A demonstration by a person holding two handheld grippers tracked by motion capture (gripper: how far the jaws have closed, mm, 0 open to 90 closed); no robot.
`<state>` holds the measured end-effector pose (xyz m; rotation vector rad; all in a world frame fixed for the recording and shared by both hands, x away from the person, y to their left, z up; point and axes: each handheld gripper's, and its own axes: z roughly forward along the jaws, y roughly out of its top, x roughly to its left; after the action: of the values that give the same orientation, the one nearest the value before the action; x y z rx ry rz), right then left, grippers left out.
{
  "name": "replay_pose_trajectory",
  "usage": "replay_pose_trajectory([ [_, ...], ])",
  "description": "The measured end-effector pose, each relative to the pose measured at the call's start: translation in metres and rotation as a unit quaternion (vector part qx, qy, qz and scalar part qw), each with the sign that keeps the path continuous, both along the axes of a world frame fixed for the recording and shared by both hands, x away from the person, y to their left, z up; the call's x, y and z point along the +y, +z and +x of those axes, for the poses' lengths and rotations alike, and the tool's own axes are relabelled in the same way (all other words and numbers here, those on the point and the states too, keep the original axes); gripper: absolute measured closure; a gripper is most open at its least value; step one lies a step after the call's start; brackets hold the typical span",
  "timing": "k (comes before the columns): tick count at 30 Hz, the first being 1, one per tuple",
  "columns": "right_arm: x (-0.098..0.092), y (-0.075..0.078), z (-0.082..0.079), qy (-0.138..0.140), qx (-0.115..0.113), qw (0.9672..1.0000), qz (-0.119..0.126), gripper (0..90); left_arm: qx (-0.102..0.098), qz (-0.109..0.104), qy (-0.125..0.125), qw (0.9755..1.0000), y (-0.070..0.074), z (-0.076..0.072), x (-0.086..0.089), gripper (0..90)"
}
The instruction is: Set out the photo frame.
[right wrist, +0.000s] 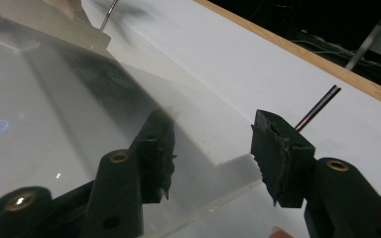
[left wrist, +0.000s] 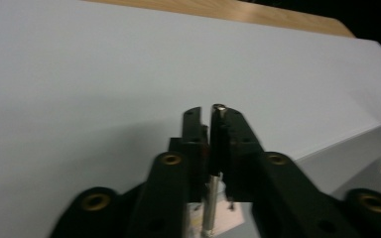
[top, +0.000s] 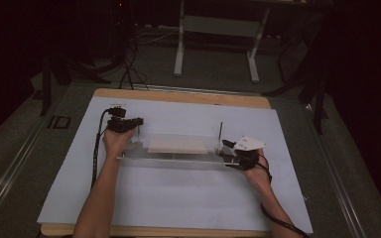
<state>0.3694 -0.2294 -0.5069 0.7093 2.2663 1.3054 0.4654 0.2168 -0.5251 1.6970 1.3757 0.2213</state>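
Clear acrylic frame (top: 178, 161) lies on white sheet (top: 178, 198), beige slab (top: 177, 145) inside.

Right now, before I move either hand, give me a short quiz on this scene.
1. True or false: the right gripper is shut.
2. What stands between the jaws of the left gripper? A) rod B) cable C) pen
3. What covers the table?
Key: 1 false, its jaws stand wide apart; 2 A; 3 a pale sheet.
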Motion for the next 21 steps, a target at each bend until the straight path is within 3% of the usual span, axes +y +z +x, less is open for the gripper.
replay_pose_trajectory([
  [8,0.0,0.002,0.002,0.001,0.004,1.0,0.001,49.6,-0.033,-0.005,-0.007,0.9994,0.006,-0.014,0.013,70.4],
  [13,-0.001,0.003,0.004,0.003,0.01,0.9999,0.003,49.5,-0.061,-0.016,-0.009,0.998,0.013,-0.032,0.028,68.0],
  [21,-0.002,0.004,0.008,0.004,0.018,0.9998,0.009,47.3,-0.085,-0.025,-0.007,0.996,0.016,-0.052,0.044,66.6],
])
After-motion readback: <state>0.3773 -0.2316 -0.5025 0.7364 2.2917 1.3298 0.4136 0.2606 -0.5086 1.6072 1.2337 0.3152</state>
